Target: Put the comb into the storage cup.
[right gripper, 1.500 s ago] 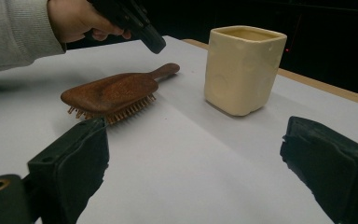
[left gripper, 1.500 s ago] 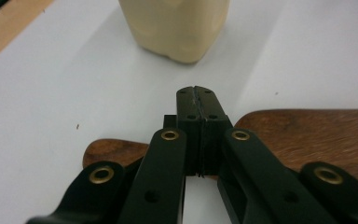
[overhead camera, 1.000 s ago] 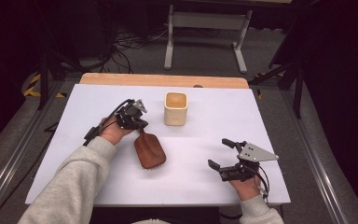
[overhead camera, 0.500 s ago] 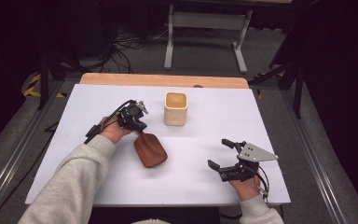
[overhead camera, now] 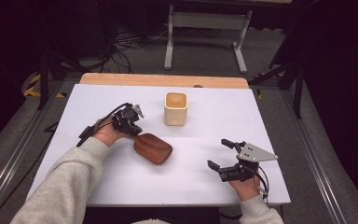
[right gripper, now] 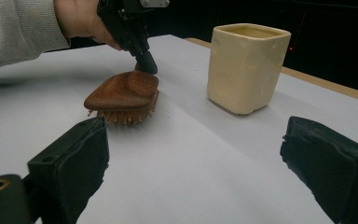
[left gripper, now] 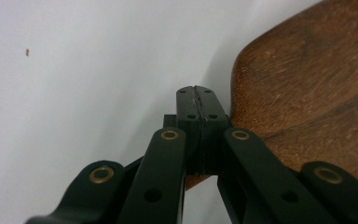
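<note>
High view: white counter (overhead camera: 121,186), wooden edge at far side. Left claw (overhead camera: 131,122) at near-left end of brown wooden brush (overhead camera: 153,148), which lies mid-counter, back up. Cream square cup (overhead camera: 175,108) just beyond brush, apart from it. Right claw (overhead camera: 223,156) well apart at near-right, jaws spread, nothing btwn them.
Left claw view: left claw (left gripper: 198,105) jaws pressed together, tips meeting; no brush part seen btwn pads. Brush (left gripper: 307,88) back just beside the tips at right; touching or not – can't tell. Wood grain clear here: dark reddish-brown, rounded edge.
Right claw view: right claw (right gripper: 193,144) jaws wide apart, bare counter (right gripper: 182,172) btwn. Shows what the others don't: brush (right gripper: 123,91) bristles, short, tan, pointing down onto counter. Left claw (right gripper: 145,63) tip comes down at brush's far end. Grey sleeve (right gripper: 14,28) at top left.
Cup: upright, open-topped (right gripper: 247,65), glazed, faint dimples on sides. Contents – can't tell; inside looks bare from high view.
</note>
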`<control>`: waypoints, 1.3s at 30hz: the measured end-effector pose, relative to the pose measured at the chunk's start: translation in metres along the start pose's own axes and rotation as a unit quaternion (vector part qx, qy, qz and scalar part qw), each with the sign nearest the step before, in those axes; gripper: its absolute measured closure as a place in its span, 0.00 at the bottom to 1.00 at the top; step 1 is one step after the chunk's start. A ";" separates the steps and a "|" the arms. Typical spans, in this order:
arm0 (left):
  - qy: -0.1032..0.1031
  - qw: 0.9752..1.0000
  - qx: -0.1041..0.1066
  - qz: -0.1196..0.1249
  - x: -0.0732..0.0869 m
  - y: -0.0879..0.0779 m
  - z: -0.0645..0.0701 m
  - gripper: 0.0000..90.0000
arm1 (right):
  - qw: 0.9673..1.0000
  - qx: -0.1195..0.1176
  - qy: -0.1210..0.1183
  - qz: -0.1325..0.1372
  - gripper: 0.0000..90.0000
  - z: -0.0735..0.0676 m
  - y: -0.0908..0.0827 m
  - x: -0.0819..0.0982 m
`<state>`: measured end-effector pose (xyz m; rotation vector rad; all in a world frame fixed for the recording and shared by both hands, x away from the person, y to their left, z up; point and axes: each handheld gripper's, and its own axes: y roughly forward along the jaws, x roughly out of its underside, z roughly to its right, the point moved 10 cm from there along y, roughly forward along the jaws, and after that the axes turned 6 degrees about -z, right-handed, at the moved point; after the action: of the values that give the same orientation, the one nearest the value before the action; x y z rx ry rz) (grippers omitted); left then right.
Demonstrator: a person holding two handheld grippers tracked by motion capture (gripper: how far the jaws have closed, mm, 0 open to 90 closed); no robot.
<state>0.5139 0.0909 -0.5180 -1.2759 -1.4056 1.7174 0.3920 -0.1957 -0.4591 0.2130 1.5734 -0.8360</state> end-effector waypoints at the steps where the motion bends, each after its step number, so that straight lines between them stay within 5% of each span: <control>1: 0.000 1.000 0.001 -0.001 0.002 0.000 0.001 1.00 | 1.000 0.000 0.000 0.000 0.08 0.000 0.000 0.000; 30: 0.000 1.000 0.027 -0.009 0.026 -0.011 0.013 0.98 | 1.000 -0.004 -0.002 0.000 0.08 -0.002 0.001 0.000; 34: -0.003 1.000 0.020 0.006 0.025 -0.019 0.011 0.91 | 1.000 -0.003 -0.003 -0.001 0.08 -0.002 0.001 0.000; 39: -0.003 0.999 0.021 0.029 0.024 -0.027 0.011 0.67 | 1.000 -0.005 -0.004 0.000 0.08 -0.003 0.001 0.000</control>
<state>0.4914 0.1152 -0.5003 -1.3017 -1.3406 1.7801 0.3903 -0.1926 -0.4595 0.2022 1.5689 -0.8276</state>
